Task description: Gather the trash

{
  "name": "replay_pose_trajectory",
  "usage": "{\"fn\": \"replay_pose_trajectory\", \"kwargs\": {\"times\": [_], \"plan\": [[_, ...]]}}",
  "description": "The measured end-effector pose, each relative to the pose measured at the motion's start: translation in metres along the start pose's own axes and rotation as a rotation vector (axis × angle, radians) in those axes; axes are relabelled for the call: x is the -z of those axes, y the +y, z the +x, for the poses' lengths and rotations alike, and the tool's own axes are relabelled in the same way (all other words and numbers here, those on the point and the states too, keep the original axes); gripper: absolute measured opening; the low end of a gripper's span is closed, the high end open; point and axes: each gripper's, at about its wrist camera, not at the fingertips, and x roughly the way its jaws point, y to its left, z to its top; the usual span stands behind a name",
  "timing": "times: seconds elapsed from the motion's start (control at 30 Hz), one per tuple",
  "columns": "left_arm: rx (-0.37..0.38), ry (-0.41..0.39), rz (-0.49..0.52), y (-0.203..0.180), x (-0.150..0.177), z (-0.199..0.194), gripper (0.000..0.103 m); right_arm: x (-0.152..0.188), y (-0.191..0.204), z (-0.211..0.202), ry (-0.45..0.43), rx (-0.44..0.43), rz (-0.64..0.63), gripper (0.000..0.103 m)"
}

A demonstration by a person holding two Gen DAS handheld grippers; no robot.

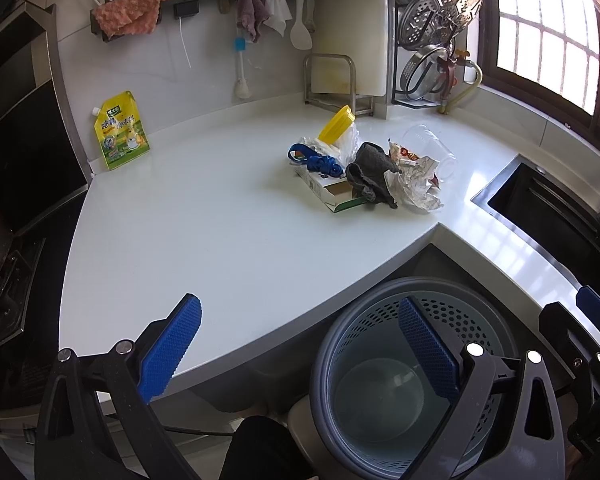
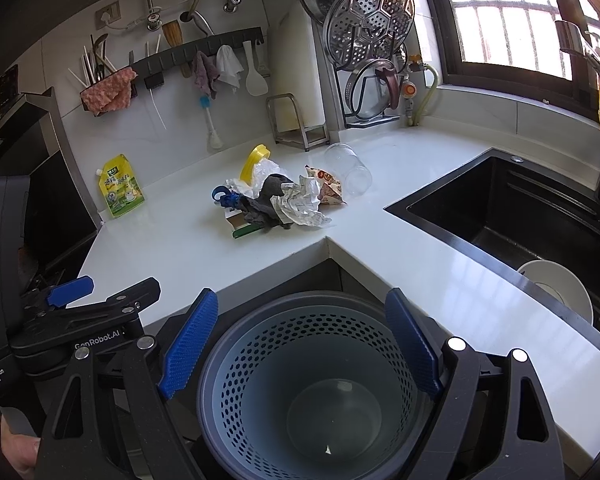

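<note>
Trash point(image 1: 364, 172) lies heaped on the white countertop point(image 1: 204, 216), at centre right of the left wrist view and just above centre in the right wrist view point(image 2: 276, 196): a crumpled paper point(image 2: 300, 206), a dark grey rag point(image 2: 266, 202), a flattened carton point(image 1: 328, 190), a blue strap point(image 1: 314, 160), a yellow lid point(image 1: 336, 123) and a clear plastic cup point(image 2: 350, 168) on its side. A yellow pouch point(image 1: 120, 130) leans against the wall, well apart at upper left. Below the counter's inner corner stands a perforated blue-grey bin point(image 2: 312, 384), bottom centre. The left gripper point(image 1: 300, 354) hangs with fingers wide apart, holding nothing. The right gripper point(image 2: 300, 344) is likewise spread wide above the bin. A black sink point(image 2: 512, 220) sits at right.
</note>
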Motion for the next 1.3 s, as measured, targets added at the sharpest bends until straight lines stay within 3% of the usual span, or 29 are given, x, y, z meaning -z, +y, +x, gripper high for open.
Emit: {"fn": "replay_pose_trajectory", "kwargs": {"times": [1.3], "plan": [[0.005,0.015,-0.005,0.011,-0.002,0.021,0.097,0.003,0.002,0.022,0.027,0.010,-0.001,0.082]]}}
